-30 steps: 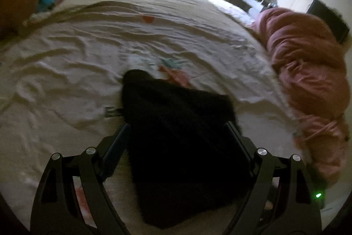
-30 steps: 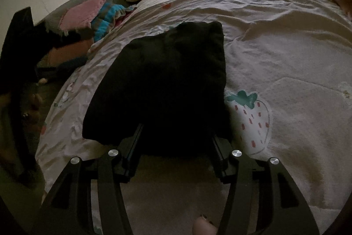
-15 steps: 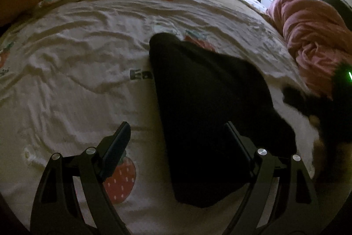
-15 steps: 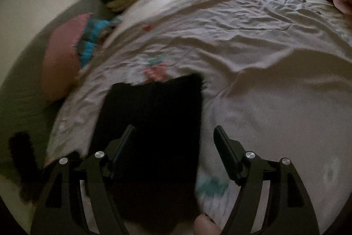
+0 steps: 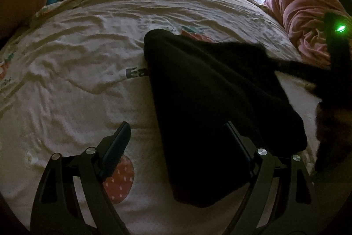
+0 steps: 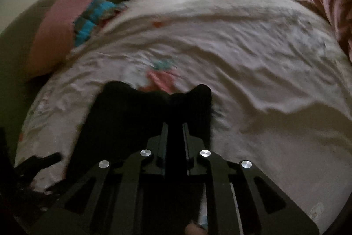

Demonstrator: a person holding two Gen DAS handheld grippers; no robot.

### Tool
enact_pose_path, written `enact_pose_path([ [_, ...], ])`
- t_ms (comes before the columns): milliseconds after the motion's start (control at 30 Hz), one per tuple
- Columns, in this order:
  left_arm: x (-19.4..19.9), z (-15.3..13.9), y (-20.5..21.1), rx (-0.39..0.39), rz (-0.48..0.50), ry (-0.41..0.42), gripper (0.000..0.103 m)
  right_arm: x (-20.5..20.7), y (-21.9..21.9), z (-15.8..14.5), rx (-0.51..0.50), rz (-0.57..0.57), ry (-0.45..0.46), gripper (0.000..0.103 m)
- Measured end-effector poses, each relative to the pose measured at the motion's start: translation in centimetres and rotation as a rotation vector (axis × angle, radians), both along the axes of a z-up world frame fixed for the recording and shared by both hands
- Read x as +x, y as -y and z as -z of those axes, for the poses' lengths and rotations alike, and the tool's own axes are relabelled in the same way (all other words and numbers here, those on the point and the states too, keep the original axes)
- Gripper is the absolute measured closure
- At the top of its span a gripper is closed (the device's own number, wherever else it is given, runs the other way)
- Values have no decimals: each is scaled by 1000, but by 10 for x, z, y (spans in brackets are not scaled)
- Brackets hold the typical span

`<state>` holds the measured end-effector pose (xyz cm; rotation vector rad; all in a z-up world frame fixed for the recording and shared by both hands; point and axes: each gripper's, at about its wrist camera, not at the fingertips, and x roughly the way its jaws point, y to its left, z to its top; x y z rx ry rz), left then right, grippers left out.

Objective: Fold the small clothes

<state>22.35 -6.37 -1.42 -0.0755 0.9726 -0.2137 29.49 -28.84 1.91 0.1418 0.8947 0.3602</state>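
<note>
Since a second ago the right gripper [image 6: 175,124] has swung over and clamped on the black garment's [image 5: 211,102] edge. The left gripper [image 5: 176,138] hovers jaws apart above its near end. Folding is underway; next, carry the pinched edge across.

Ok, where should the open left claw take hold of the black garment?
Grip the near corner of the black garment, coming from the bare sheet side, low. The left claw already straddles that long edge; the right claw pinches the far corner.
</note>
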Motion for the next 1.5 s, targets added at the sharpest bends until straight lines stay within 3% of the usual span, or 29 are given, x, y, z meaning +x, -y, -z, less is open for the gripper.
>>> enact_pose_path([
  [100, 0, -1, 0, 6, -15, 8, 25, -1, -3, -18, 69, -58, 71, 93],
  [200, 1, 0, 0, 12, -19, 6, 25, 10, 3, -17, 82, -45, 84, 93],
  [467, 0, 6, -2, -16, -9, -8, 21, 20, 38, 39, 60, 70, -61, 94],
  [700, -2, 6, -1, -22, -7, -7, 21, 8, 44, 36, 87, 89, -68, 94],
  [733, -2, 6, -1, -26, -6, -7, 21, 3, 45, 32, 95, 88, -64, 89],
  [833, -4, 6, -2, -35, -4, -3, 21, -17, 52, 22, 132, 89, -55, 61],
  [867, -5, 5, -2, -36, -3, 0, 21, -25, 53, 19, 142, 84, -50, 59],
  [1200, -22, -2, -1, -67, 5, 30, 21, -82, 40, 0, 182, -15, -35, 59],
  [1500, -31, -4, 3, -86, 14, 33, 21, -66, 30, 30, 178, -18, -134, 54],
])
